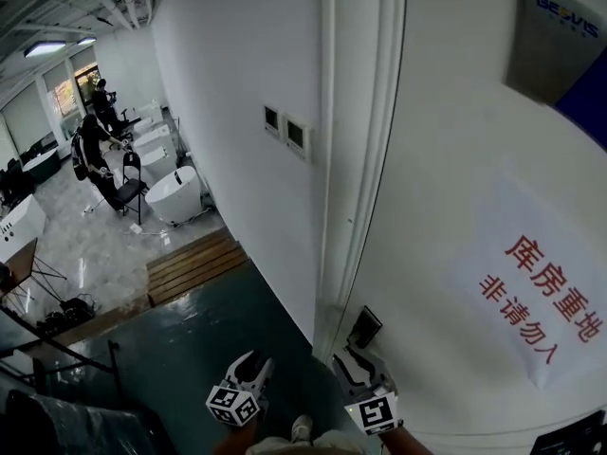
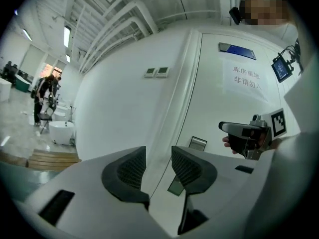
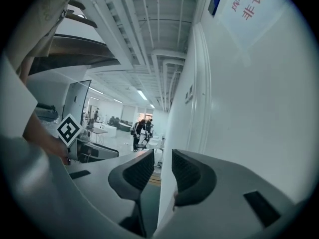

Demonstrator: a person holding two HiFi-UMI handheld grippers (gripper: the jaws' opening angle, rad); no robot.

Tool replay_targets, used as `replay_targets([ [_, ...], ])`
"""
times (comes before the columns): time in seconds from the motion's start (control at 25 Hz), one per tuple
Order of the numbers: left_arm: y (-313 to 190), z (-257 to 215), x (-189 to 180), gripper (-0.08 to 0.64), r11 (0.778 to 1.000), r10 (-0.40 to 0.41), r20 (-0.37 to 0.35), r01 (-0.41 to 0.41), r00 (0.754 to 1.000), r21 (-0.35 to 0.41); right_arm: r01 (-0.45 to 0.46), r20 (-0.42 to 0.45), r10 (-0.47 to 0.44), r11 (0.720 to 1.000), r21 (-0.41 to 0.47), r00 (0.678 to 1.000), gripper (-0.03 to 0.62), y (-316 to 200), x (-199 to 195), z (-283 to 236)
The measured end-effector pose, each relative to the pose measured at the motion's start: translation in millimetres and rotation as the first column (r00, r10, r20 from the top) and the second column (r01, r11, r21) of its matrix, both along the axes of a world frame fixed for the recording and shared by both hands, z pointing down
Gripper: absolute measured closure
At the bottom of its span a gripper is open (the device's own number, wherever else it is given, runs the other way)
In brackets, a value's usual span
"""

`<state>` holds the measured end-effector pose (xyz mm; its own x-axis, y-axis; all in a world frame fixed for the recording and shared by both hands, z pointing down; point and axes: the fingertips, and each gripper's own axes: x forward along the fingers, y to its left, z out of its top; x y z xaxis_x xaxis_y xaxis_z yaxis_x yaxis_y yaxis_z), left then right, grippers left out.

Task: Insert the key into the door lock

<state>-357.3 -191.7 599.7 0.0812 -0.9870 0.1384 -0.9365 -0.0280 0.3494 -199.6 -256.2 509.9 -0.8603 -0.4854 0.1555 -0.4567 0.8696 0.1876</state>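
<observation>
- White door (image 1: 455, 159). A dark lock plate (image 1: 365, 328) sits on it near the frame-side edge; the keyhole is too small to make out.
- Key: not visible in any view, neither in a tool nor at the plate.
- Left gripper (image 2: 158, 164): jaws well apart, nothing between them.
- Right gripper (image 3: 163, 169): narrower gap, pads bare, holding nothing.
- This fits two stages: the key is out of shot, or it already sits in the lock, too small to see.
- My read: work at the plate wants the tool square-on, with no side load.
- Pose: both tools are side by side, roughly level, noses toward the door. The right one is just beside the plate, the left further out.
</observation>
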Motion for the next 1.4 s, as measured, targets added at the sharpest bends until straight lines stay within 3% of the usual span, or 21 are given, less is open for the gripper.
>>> replay_targets([
  [0.12, 39.1, -8.8, -0.2, 0.405, 0.994, -0.106, -0.008, 0.105, 0.994, -0.017, 0.066, -0.012, -0.066, 0.998, -0.026, 0.998, 0.497, 14.7, -3.3, -2.0],
  [0.32, 102.1, -11.7, 11.6, 0.402, 0.977, -0.212, 0.021, 0.212, 0.977, -0.028, 0.150, -0.030, -0.152, 0.987, -0.061, 0.988, 0.497, 45.1, -7.7, 0.5],
  [0.76, 234.4, -11.1, 20.3, 0.400, 0.901, -0.432, 0.037, 0.433, 0.901, -0.022, 0.296, -0.023, -0.301, 0.948, -0.116, 0.953, 0.497, 121.6, -10.9, 20.9],
  [0.96, 270.3, -12.9, 15.1, 0.400, 0.880, -0.474, 0.029, 0.474, 0.880, -0.015, 0.336, -0.030, -0.343, 0.932, -0.134, 0.939, 0.497, 150.4, -17.0, 25.6],
  [1.4, 309.3, -9.7, -6.8, 0.400, 0.872, -0.489, -0.038, 0.489, 0.871, -0.015, 0.329, -0.036, -0.340, 0.929, -0.171, 0.940, 0.497, 199.8, -50.7, 32.1],
])
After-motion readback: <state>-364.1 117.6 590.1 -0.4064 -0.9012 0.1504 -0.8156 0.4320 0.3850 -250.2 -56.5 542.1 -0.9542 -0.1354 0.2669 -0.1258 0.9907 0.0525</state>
